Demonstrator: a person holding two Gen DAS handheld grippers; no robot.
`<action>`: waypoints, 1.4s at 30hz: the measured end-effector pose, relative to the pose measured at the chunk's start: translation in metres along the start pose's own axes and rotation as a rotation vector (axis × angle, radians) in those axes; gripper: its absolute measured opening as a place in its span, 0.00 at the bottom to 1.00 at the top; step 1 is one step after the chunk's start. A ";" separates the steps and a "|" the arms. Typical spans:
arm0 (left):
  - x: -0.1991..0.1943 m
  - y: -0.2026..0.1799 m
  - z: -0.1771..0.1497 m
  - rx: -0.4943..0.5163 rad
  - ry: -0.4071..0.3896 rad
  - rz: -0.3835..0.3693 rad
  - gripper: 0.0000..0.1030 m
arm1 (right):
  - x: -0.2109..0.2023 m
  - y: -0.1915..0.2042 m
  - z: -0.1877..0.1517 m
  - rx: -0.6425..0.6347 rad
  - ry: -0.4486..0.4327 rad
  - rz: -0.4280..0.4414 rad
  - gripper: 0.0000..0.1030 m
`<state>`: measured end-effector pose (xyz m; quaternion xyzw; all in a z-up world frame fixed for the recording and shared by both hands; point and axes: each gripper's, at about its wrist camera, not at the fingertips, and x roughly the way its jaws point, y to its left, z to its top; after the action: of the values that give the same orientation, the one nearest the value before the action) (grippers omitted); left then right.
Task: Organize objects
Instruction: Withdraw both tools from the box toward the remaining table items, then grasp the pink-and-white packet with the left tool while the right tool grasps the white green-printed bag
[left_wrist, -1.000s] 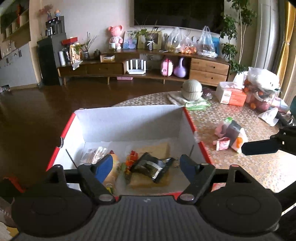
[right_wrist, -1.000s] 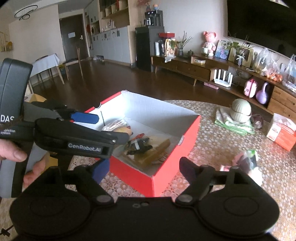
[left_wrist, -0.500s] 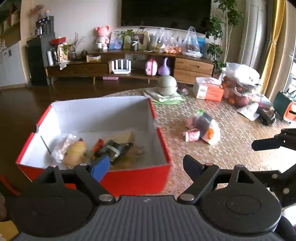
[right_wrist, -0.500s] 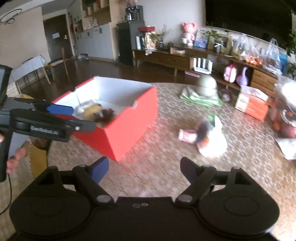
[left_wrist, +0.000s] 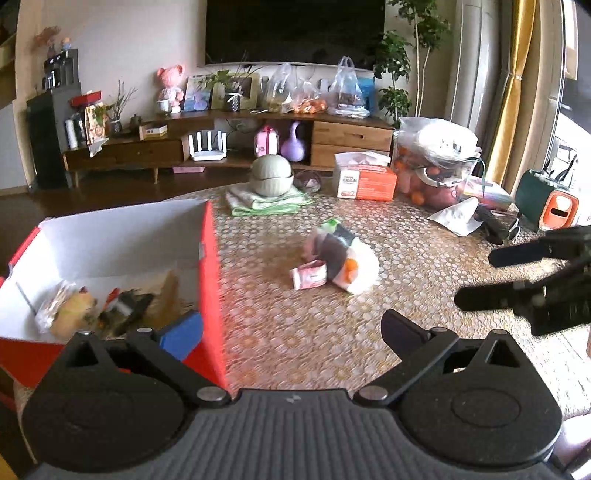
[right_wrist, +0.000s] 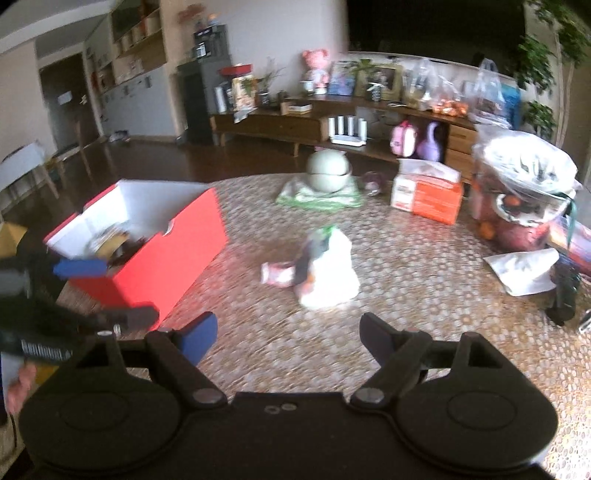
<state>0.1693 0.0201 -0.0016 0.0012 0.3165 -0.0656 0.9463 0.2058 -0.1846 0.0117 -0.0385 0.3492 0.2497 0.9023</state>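
A red box (left_wrist: 210, 295) with a white inside stands at the table's left and holds several small items (left_wrist: 92, 310). It also shows in the right wrist view (right_wrist: 177, 251). A loose pile of snack packets (left_wrist: 340, 258) lies in the middle of the table, with a small pink packet (left_wrist: 310, 275) beside it; the pile (right_wrist: 328, 266) is blurred in the right wrist view. My left gripper (left_wrist: 291, 328) is open and empty beside the box's right wall. My right gripper (right_wrist: 288, 332) is open and empty, short of the pile.
At the table's far side are a green round pot on a cloth (left_wrist: 271, 181), an orange tissue box (left_wrist: 365, 181), a bag of fruit (left_wrist: 436, 162) and a white pouch (left_wrist: 458, 218). A TV cabinet (left_wrist: 221, 147) stands behind.
Both grippers have swung right, away from above the box toward the middle of the table. The pile of packets now lies ahead of both. Both stay open.
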 end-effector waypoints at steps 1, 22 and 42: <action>0.005 -0.005 0.001 -0.001 0.005 0.001 1.00 | 0.001 -0.004 0.002 0.005 -0.004 -0.006 0.82; 0.126 -0.041 0.015 -0.060 0.014 0.131 1.00 | 0.108 -0.057 0.038 0.089 0.070 -0.020 0.82; 0.206 -0.020 0.012 -0.097 0.024 0.172 1.00 | 0.206 -0.056 0.043 0.163 0.153 -0.020 0.80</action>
<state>0.3368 -0.0257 -0.1147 -0.0167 0.3294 0.0311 0.9435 0.3895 -0.1358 -0.0954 0.0127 0.4357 0.2078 0.8757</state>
